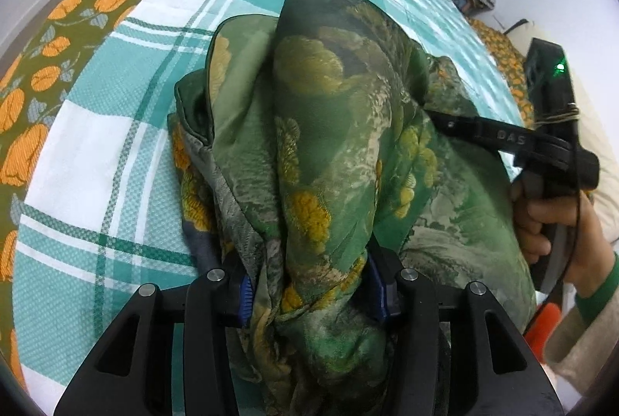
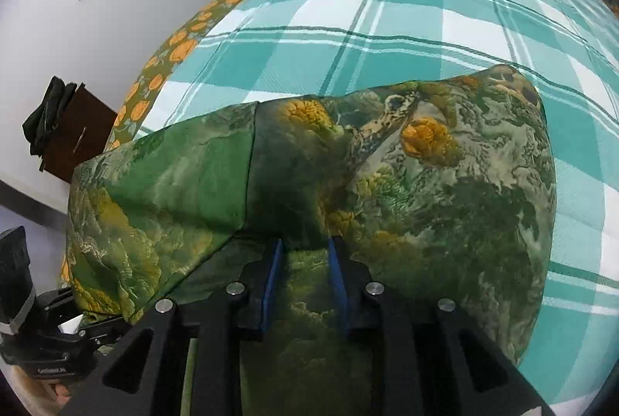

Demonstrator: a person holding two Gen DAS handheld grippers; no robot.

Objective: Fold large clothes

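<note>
Fabric of the green floral garment (image 1: 321,145) sits bunched and clamped in the left tongs (image 1: 309,284), with another fold clamped in the right tongs (image 2: 303,277), both lifting it off the plaid bed (image 2: 406,10), probably to carry one edge over.

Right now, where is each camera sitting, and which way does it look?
Left wrist: rides the left gripper, faces along its fingers over the green flowered cloth and checked bedspread; shows the right gripper and hand.
Right wrist: rides the right gripper, faces across the same cloth and bedspread; shows its own fingers.
Shared: cloth, bedspread.
</note>
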